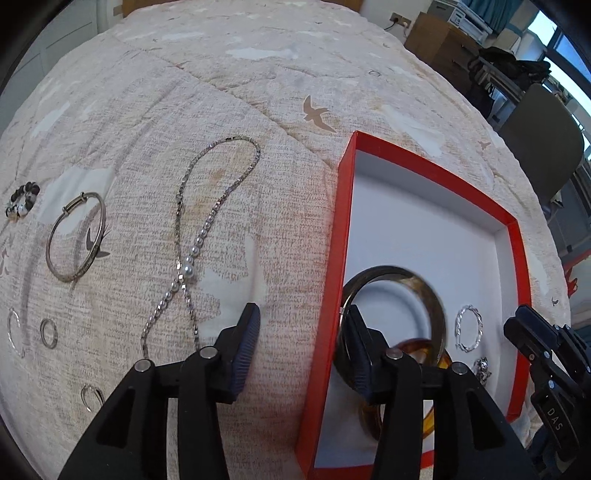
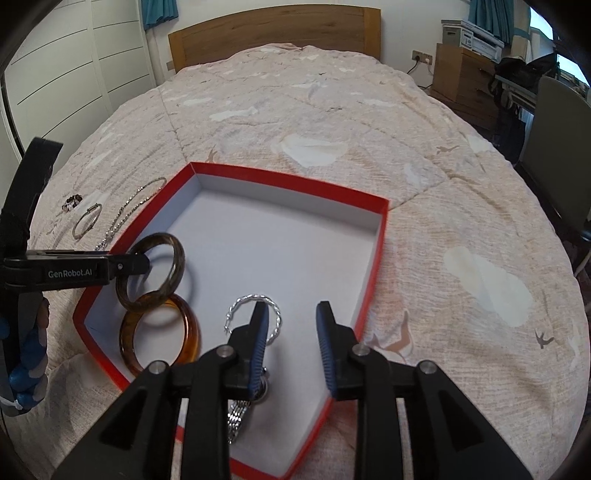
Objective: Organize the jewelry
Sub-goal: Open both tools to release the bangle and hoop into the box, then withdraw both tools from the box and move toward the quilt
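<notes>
A red box (image 1: pixel 515 258) (image 2: pixel 288 177) with a white floor lies on the bed. Inside it a dark bangle (image 1: pixel 428 291) (image 2: pixel 177 254) leans on an amber bangle (image 1: pixel 417 347) (image 2: pixel 188 325), beside a twisted silver ring (image 1: pixel 469 332) (image 2: pixel 275 314) and a silver chain (image 2: pixel 236 417). My left gripper (image 1: pixel 301 339) is open, straddling the box's left wall, its right finger against the dark bangle. My right gripper (image 2: pixel 291 336) is open and empty above the box. A pearl necklace (image 1: pixel 192 254), silver bangle (image 1: pixel 75 236), bead bracelet (image 1: pixel 23 199) and small rings (image 1: pixel 48 332) lie on the quilt.
The beige quilt (image 2: pixel 332 110) covers the whole bed, with a wooden headboard (image 2: pixel 273 33) at the far end. A wardrobe (image 2: pixel 74 74) stands to the left, and a wooden cabinet (image 2: pixel 461 74) and chair (image 2: pixel 557 140) to the right.
</notes>
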Tool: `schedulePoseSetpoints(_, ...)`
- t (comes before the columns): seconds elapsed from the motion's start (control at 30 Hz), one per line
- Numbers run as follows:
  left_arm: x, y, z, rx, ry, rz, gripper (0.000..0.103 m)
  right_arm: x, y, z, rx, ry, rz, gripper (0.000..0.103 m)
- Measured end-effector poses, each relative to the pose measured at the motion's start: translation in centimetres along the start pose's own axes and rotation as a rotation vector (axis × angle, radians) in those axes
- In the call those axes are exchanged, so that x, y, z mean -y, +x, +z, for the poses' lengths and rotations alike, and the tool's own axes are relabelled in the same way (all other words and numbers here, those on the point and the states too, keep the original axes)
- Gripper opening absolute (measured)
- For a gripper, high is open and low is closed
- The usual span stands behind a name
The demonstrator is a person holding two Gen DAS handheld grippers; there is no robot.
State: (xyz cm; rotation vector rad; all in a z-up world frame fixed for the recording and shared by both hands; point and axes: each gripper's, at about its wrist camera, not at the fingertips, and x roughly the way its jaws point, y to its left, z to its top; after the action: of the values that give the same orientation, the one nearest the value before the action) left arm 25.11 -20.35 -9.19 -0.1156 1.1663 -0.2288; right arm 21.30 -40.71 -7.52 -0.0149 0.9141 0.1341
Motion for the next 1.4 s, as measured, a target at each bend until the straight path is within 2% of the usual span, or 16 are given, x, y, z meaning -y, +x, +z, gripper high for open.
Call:
schedulePoseSetpoints(0.3,-1.1,-2.6,-1.0,0.01,-0.028,-0.055,0.053,0.6,-3.1,-0.8,0.012,0.071,-0.026,0.029)
schedulePoseSetpoints(0.43,-1.5,-5.7,-1.7,0.05,-0.013,-0.06,0.053,0.9,-5.3,-1.1,0.033,0.109,-0.041,0.031)
schedulePoseSetpoints(0.6,-3.7,-10.3,-3.1,0.126,-0.023,-0.028,0.053,0.3,-8.4,-1.3,0.072,0.134,-0.031,0.031)
schedulePoseSetpoints(1.0,-13.4,-22.0,-8.7,0.277,-0.119,0.112,0.052,-7.6,-15.7,-1.3,0.19,0.058,0.075,0.031)
schedulePoseSetpoints(1.17,-16.2,-25.7,-11.4,0.336,-0.136,0.13,0.051,-11.4,-18.2,-1.7,0.217,0.018,0.121,0.031)
schedulePoseSetpoints(1.4,-19.1,-29.0,-14.6,0.381,-0.171,0.159,0.052,-15.0,-21.0,-2.2,0.244,-0.015,0.146,0.031)
